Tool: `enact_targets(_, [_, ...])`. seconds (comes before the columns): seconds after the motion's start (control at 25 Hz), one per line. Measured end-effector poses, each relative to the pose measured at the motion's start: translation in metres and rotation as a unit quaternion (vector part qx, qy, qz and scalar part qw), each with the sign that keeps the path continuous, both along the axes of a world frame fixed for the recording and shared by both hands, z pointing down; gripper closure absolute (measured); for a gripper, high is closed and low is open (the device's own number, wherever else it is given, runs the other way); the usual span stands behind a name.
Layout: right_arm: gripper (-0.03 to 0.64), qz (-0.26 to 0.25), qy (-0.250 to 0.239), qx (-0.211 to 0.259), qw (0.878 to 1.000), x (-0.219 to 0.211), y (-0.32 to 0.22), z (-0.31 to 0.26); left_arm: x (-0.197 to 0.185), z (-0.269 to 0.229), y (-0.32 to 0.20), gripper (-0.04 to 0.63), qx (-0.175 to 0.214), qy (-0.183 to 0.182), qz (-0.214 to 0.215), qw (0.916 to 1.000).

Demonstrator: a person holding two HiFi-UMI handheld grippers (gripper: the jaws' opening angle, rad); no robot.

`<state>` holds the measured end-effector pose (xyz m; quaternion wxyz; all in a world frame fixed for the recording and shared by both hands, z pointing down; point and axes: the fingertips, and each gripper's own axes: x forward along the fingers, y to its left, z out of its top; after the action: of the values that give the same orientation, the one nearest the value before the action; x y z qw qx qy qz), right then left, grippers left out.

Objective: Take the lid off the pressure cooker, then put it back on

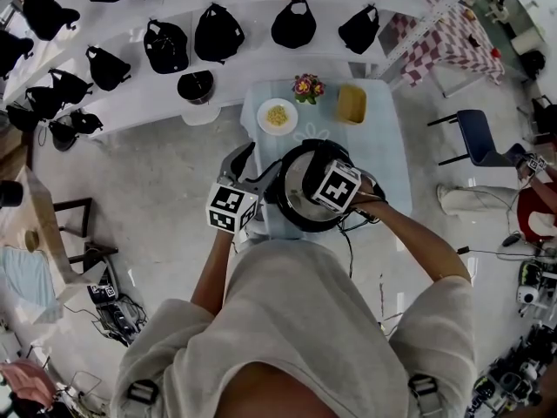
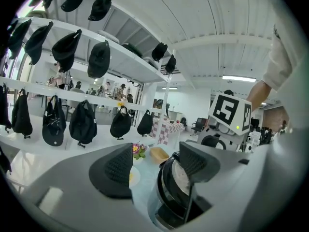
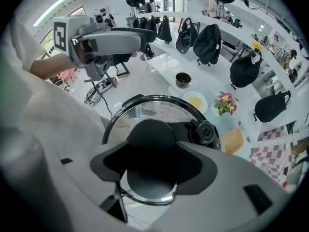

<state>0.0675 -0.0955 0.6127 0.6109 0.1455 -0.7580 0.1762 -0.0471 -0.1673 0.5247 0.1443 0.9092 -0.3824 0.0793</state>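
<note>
1. A small table under a pale blue cloth [image 1: 383, 159] stands on a pale, glossy floor [image 1: 165, 190]. Behind it run white shelves [image 1: 261, 11] hung with black bags [image 1: 218, 33].
2. The black pressure cooker [image 1: 289, 212] sits at the table's near end, close against the person's body.
3. At the far end, apart from the cooker, are a white plate of yellow food [image 1: 277, 116], a small pot of pink and yellow flowers [image 1: 307, 87] and a tan rectangular container [image 1: 352, 104].
4. The right gripper [image 3: 153, 161] is pressed onto the black round knob [image 3: 149, 132] of the shiny round lid [image 3: 145, 111], one jaw on each side. Only its own view shows this. In the head view its marker cube covers the grip.
5. No view shows whether the lid is seated on the pot or just raised.
6. The left gripper [image 2: 157, 166] has its jaws spread, with nothing between them. The cooker shows past its right jaw.
7. In the head view the left gripper sits just left of the cooker's rim.
8. Bare floor lies left of the table. A blue chair [image 1: 483, 133] stands well apart on the right, and a tangle of cables [image 1: 113, 307] lies at the lower left.
</note>
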Motion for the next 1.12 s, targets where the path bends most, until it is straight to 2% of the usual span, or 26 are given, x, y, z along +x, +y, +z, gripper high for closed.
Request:
enact_targets(0.24, [0.347,-0.019,-0.003,0.018,1.0,-0.003,0.0,-0.023,0.003,0.0,0.005,0.299,0.0,-0.004,0.006,1.0])
enact_targets(0.48, [0.347,0.002,-0.021,0.031,0.999,0.013,0.003,-0.043,0.013,-0.006,0.009,0.299,0.006,-0.003,0.017,0.9998])
enact_targets(0.68, [0.347,0.04,-0.026,0.035,0.998,0.041,0.012,-0.053,0.039,-0.012,0.01,0.299,0.014,-0.003,0.047,0.9988])
enact_targets(0.88, [0.347,0.089,-0.023,0.045,0.995,0.088,0.025,-0.062,0.085,-0.015,0.017,0.299,0.019,-0.002,0.097,0.9951])
enact_targets(1.12, [0.347,0.193,-0.019,0.047,0.98,0.164,0.057,-0.067,0.155,-0.017,0.035,0.299,0.018,0.0,0.172,0.9849])
